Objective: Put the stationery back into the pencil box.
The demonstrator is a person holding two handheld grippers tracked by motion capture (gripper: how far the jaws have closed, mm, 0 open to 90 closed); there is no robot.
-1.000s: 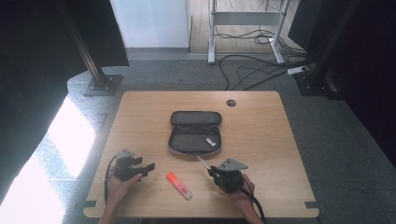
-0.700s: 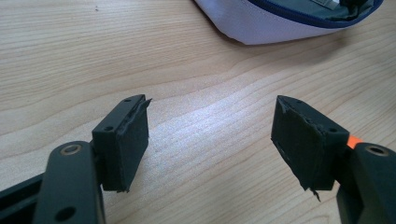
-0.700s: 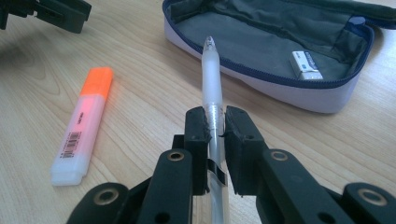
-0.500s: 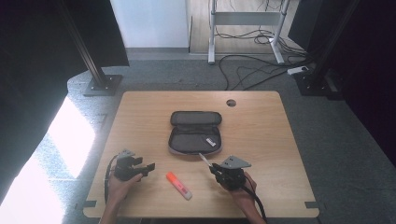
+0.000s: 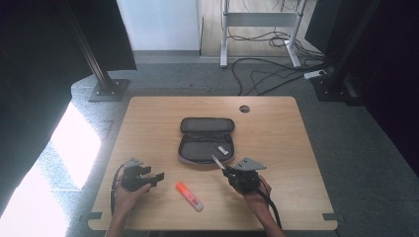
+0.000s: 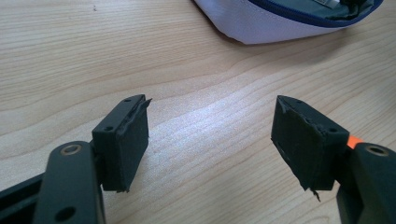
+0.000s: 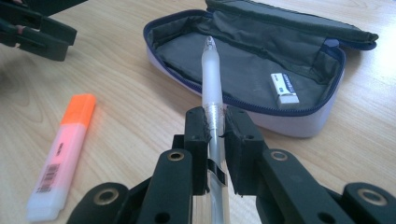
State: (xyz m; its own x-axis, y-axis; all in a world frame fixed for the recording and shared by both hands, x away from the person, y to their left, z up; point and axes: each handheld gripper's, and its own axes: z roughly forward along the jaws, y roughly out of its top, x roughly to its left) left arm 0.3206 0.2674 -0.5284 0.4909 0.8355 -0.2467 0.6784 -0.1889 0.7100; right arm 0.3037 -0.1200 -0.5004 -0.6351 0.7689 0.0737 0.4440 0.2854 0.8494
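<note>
Right gripper (image 7: 214,128): jaws clamped on a clear pen (image 7: 211,79), whose tip points to 12 o'clock, over the near rim of the pencil case (image 7: 299,125).

Pencil case: unzipped, lid folded back, at the table's (image 5: 276,123) centre; a small white eraser (image 7: 284,88) lies inside toward 2 o'clock.

Orange highlighter (image 7: 63,149): flat on the table at 9 o'clock of the right gripper, apart from it.

Left gripper (image 5: 153,176): jaws apart, nothing between them, low over bare wood at 9 o'clock of the highlighter.
</note>
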